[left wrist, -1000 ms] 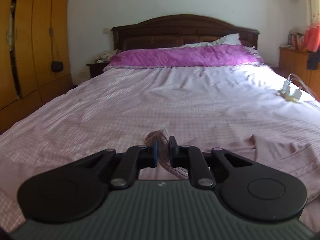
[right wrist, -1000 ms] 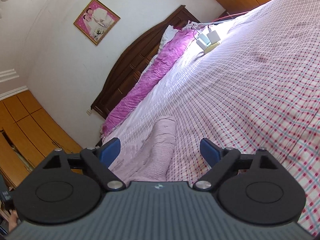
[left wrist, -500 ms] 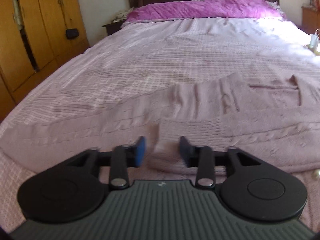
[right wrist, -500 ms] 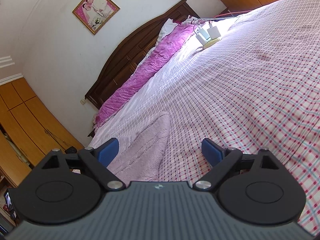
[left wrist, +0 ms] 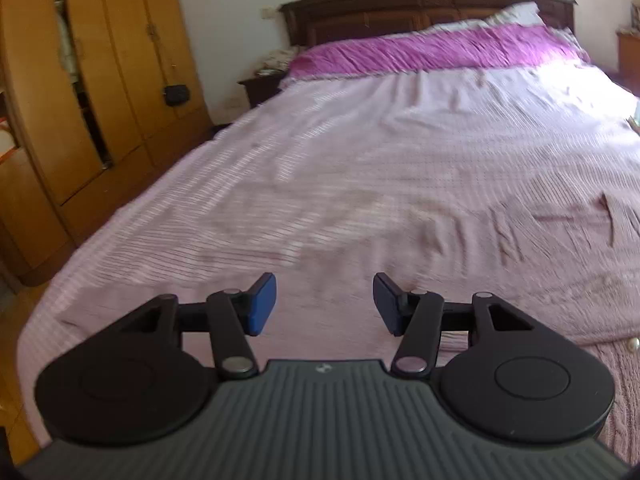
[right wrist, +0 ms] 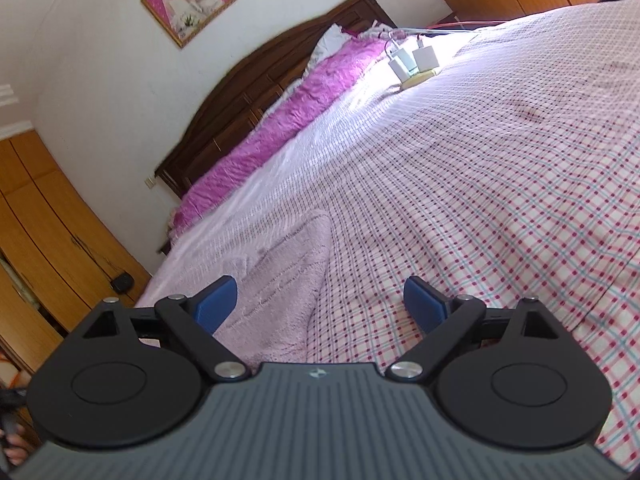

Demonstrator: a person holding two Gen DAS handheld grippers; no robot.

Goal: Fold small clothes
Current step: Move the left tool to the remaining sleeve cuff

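Observation:
A pale pink cable-knit garment (left wrist: 560, 280) lies spread flat on the bed, filling the right and lower part of the left wrist view. My left gripper (left wrist: 324, 306) hovers open above its left end, nothing between the blue pads. In the right wrist view the same knit garment (right wrist: 280, 288) lies at lower left on the checked bedsheet (right wrist: 500, 200). My right gripper (right wrist: 320, 306) stands open over the garment's right edge, its left pad above the knit and its right pad above the sheet.
A purple pillow cover (left wrist: 432, 48) and dark wooden headboard (left wrist: 420, 4) stand at the far end. Wooden wardrobes (left wrist: 92, 80) line the left side. White chargers on a power strip (right wrist: 412, 60) lie on the bed's far right. A framed photo (right wrist: 188, 0) hangs on the wall.
My left gripper let go of the knit fabric it held a second ago, opened wide and swung left. The garment now lies flat. The right gripper stayed open and barely shifted.

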